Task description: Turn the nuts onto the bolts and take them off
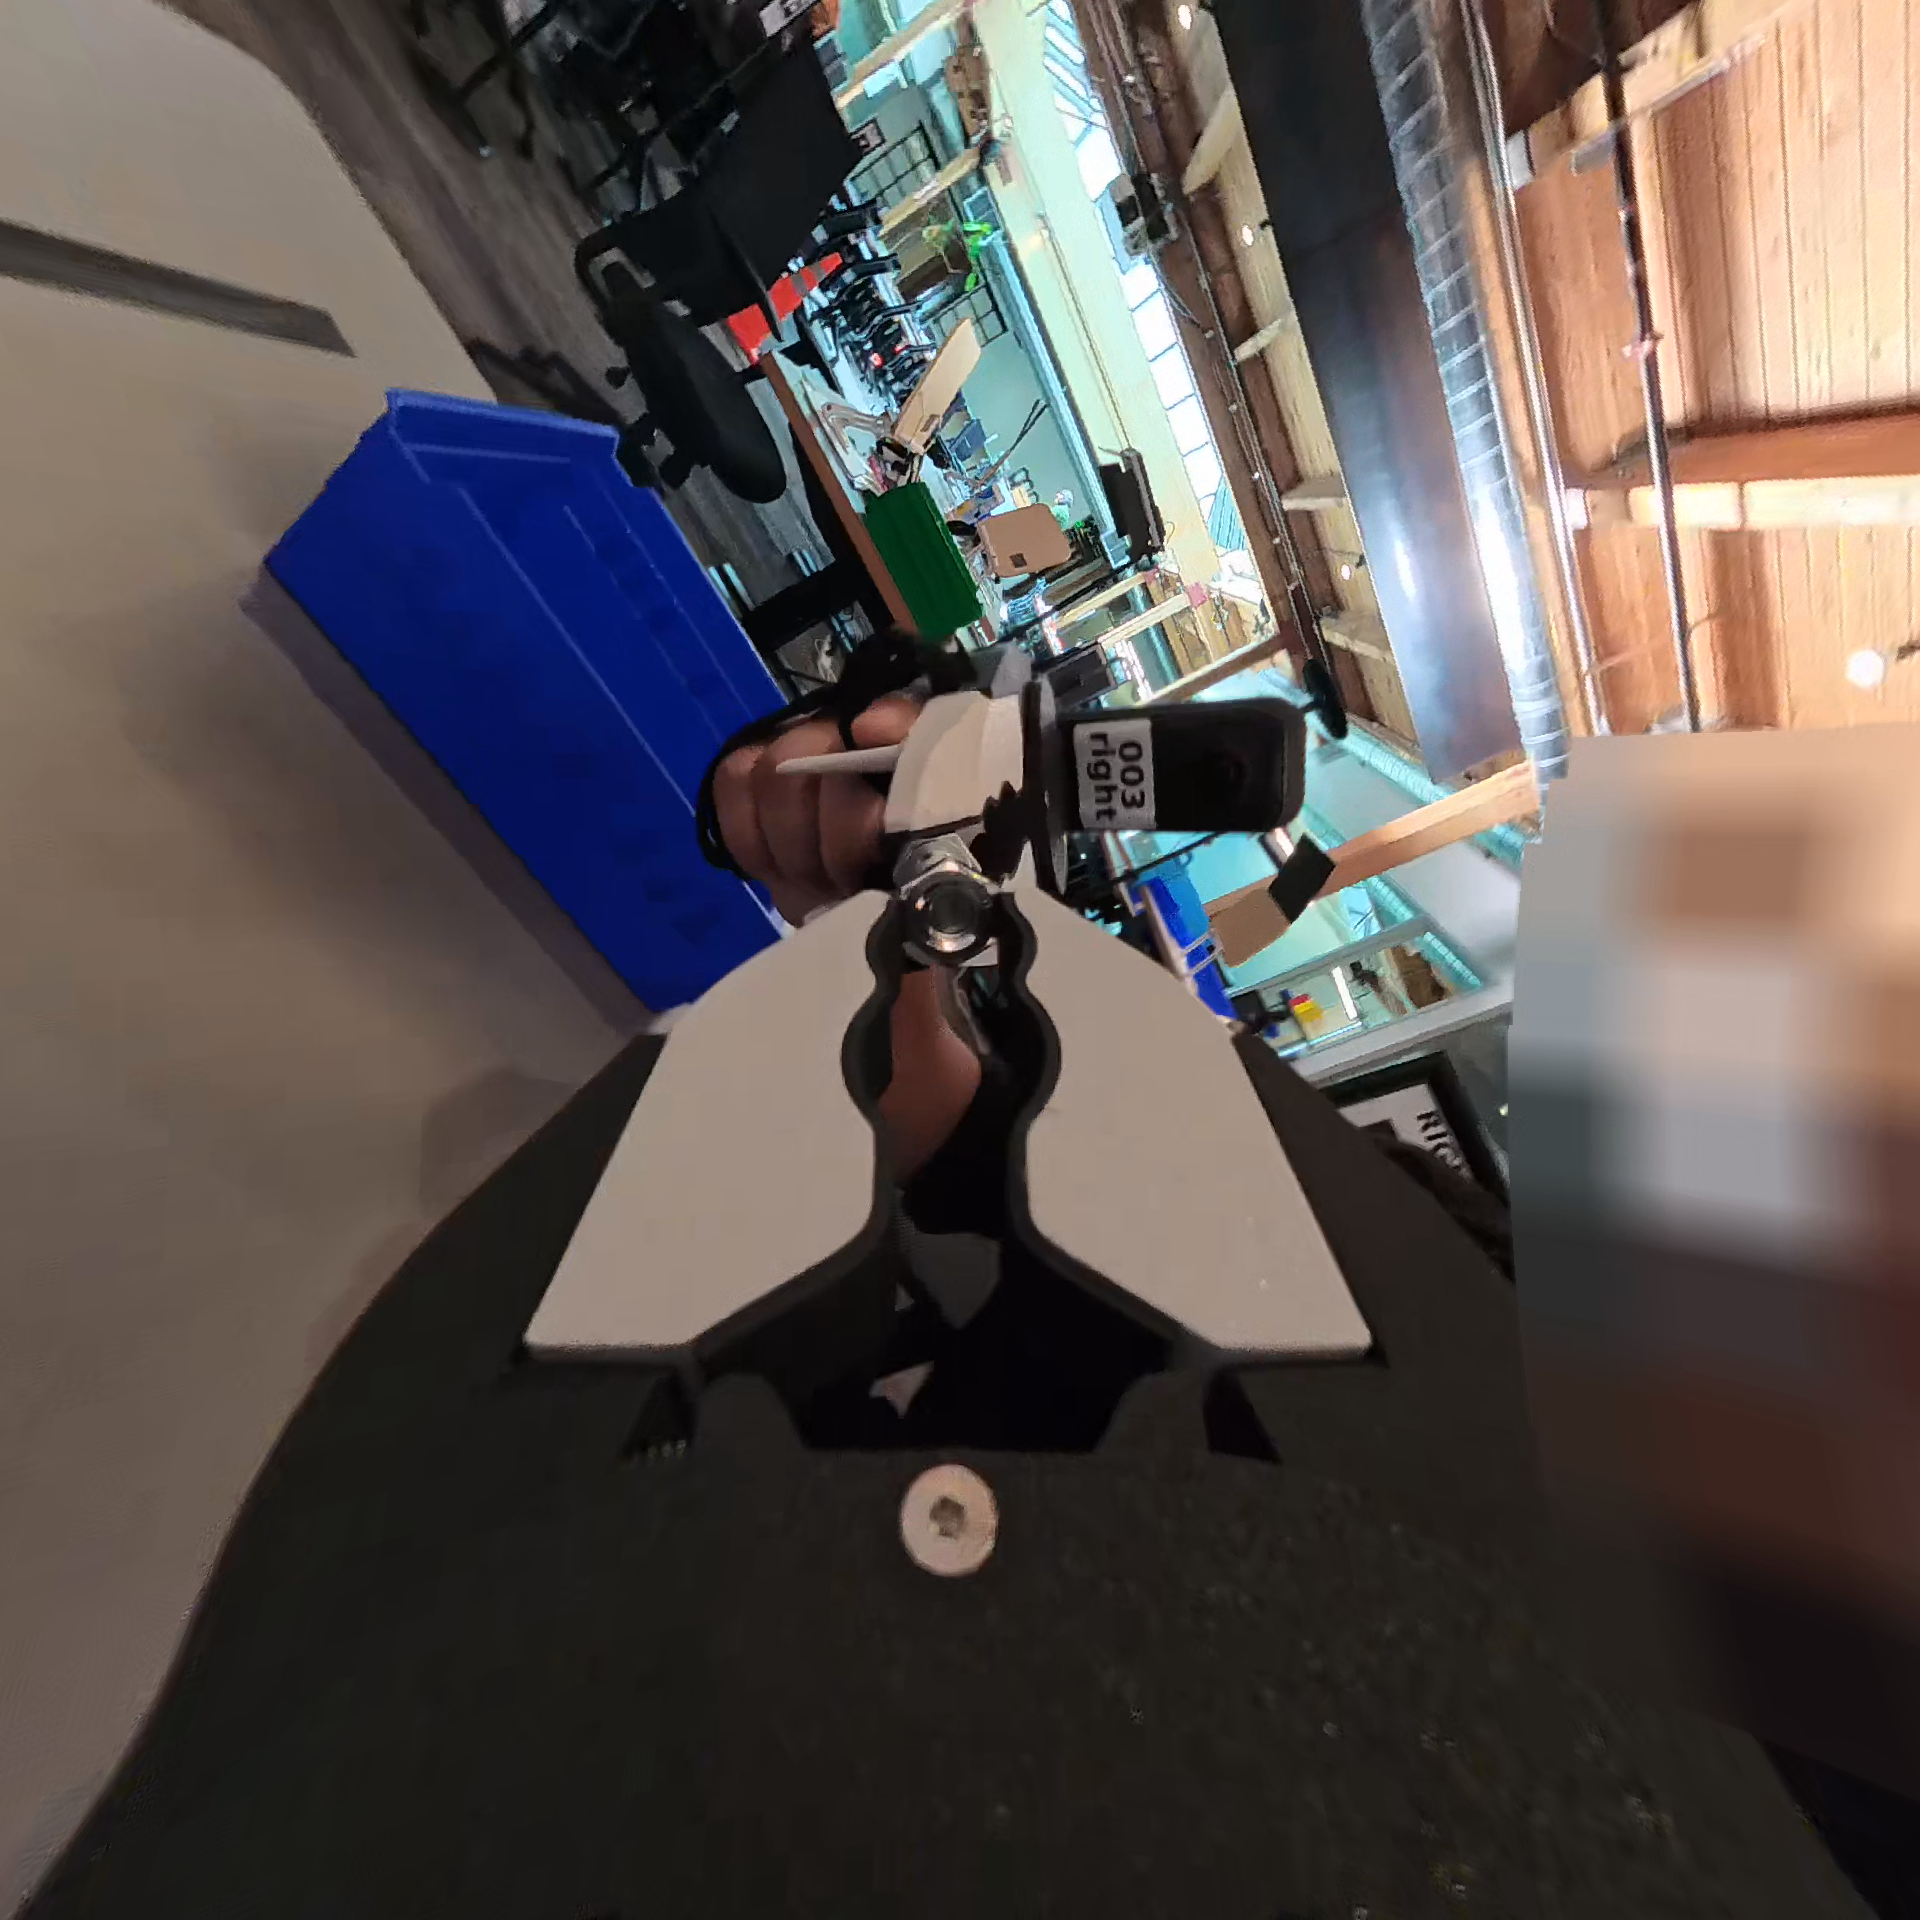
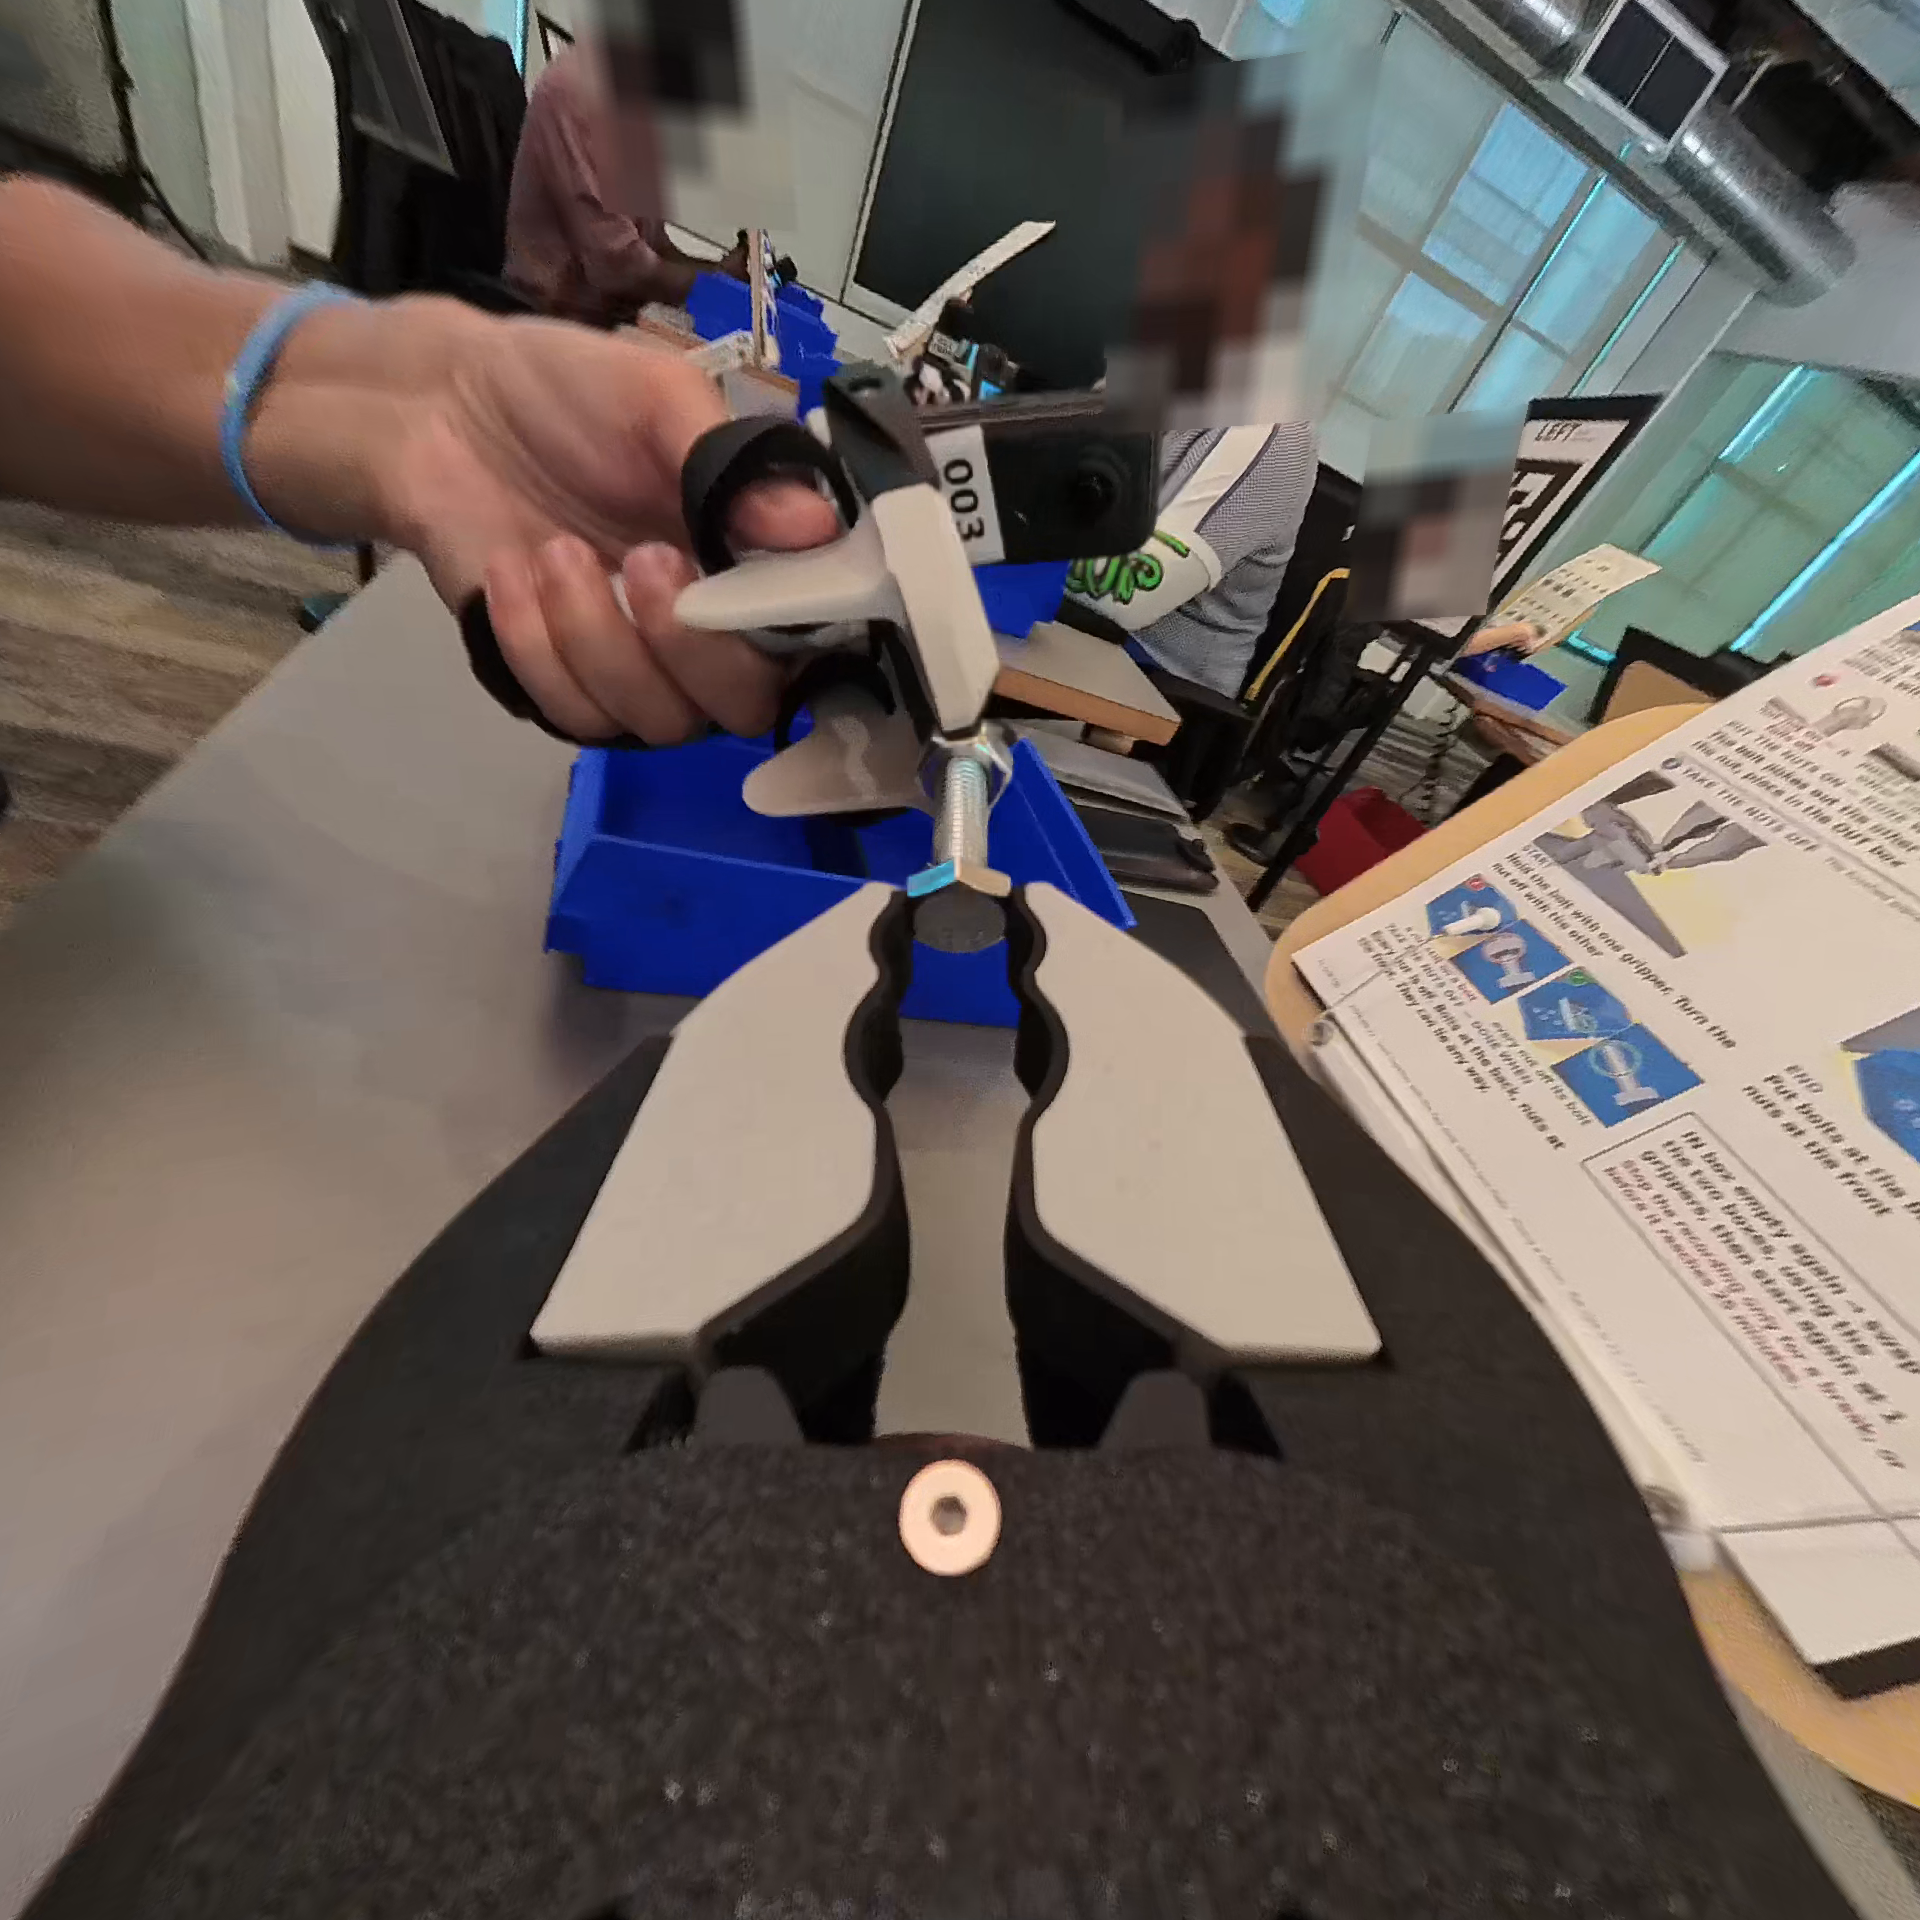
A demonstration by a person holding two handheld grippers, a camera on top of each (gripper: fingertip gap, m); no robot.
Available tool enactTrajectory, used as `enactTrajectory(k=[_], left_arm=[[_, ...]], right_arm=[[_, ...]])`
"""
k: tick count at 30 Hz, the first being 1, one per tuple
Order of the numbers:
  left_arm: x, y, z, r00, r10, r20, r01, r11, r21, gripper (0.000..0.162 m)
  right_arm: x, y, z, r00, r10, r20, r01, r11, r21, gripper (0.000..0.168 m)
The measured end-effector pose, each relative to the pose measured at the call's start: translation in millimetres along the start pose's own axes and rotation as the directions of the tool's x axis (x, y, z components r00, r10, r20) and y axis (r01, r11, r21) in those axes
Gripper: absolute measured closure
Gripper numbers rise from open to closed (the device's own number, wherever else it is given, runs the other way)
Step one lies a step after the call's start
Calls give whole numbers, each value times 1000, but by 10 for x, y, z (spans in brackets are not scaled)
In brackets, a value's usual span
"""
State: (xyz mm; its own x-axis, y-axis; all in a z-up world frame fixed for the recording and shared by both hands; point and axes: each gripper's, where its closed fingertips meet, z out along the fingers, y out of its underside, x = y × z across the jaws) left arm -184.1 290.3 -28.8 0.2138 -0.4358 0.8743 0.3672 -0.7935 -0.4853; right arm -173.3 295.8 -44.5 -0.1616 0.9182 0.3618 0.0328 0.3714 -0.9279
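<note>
Farthest left of the blue bin point(image 2: 707, 894), a person's hand point(image 2: 582, 540) carries the left gripper point(image 2: 961, 732) by its black finger loops, reaching in over the bin's open top. Its fingers are clamped on the nut point(image 2: 977, 746), probably so that a roll of the wrist turns the nut about the thread.

In the air on the near side of the bin hangs the bolt point(image 2: 961, 810), lifted clear of the bench point(image 2: 312, 935). It runs from the nut down to its hex head. The right gripper point(image 2: 956, 914) is closed on that head. Only its tips bite, and the finger bodies behind them stand apart. That grip most likely keeps the bolt from spinning while the other end is worked. Holding the two ends from opposite sides keeps the thread bare between them and gives each tool room.

The nut sits at the far tip of the thread, so it is either just started or almost off. I cannot tell which. The left wrist view, looking along its own fingers, shows the same joint end-on, with the bin off to its left.

The work is probably held close to the bin so that a dropped part falls into it or just beside it. Right of the bin, printed instruction sheets point(image 2: 1662, 1091) lie within sight on a rounded wooden board point(image 2: 1288, 966).
</note>
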Motion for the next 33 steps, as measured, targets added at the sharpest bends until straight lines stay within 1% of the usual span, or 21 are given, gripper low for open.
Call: enactTrajectory(k=[2,5,8,9,12,15,16,18,21,25,26,27,29,30,32,33], left_arm=[[45,7,6,994,113,-10,-113,994,-7,146],[124,15,9,951,308,-31,-309,951,-17,146],[179,32,8,868,494,-49,-496,868,-35,146],[193,43,4,830,554,-58,-557,829,-50,146],[227,71,-3,676,732,-81,-737,672,-80,146],[199,90,-10,536,838,-104,-841,519,-152,146],[188,96,-14,471,875,-114,-876,449,-175,146],[174,96,-20,308,942,-136,-939,278,-202,146],[158,80,-24,78,982,-171,-973,38,-226,146],[150,96,-57,-101,966,-240,-950,-165,-265,146],[163,98,-66,-131,959,-252,-943,-199,-268,146],[178,89,-70,-146,957,-252,-938,-215,-271,146],[197,67,-69,-109,964,-243,-943,-178,-281,146],[194,52,-66,-76,970,-232,-946,-144,-291,146],[190,42,-53,22,977,-210,-950,-45,-308,145],[188,43,-46,66,977,-202,-949,-1,-314,140]], right_arm=[[-12,-34,-11,998,58,28,-59,998,14,151],[-30,-99,-23,989,134,68,-137,989,47,151],[-55,-149,-31,972,205,117,-214,974,70,151],[-68,-164,-33,964,228,136,-239,968,76,151],[-98,-203,-38,938,288,192,-309,946,93,151],[-113,-193,-36,912,336,234,-364,927,87,151],[-118,-189,-35,902,354,249,-384,919,87,151],[-125,-184,-28,877,391,280,-428,899,87,151],[-118,-184,-23,838,444,318,-493,865,91,151],[-153,-193,0,763,515,390,-587,806,83,151],[-163,-207,6,740,531,413,-611,787,84,151],[-158,-223,9,726,540,426,-630,771,96,151],[-142,-242,11,703,554,445,-657,746,109,150],[-127,-240,12,699,559,446,-664,739,114,150],[-106,-236,4,693,565,448,-673,729,123,150],[-87,-233,-3,692,569,444,-679,723,130,150]])
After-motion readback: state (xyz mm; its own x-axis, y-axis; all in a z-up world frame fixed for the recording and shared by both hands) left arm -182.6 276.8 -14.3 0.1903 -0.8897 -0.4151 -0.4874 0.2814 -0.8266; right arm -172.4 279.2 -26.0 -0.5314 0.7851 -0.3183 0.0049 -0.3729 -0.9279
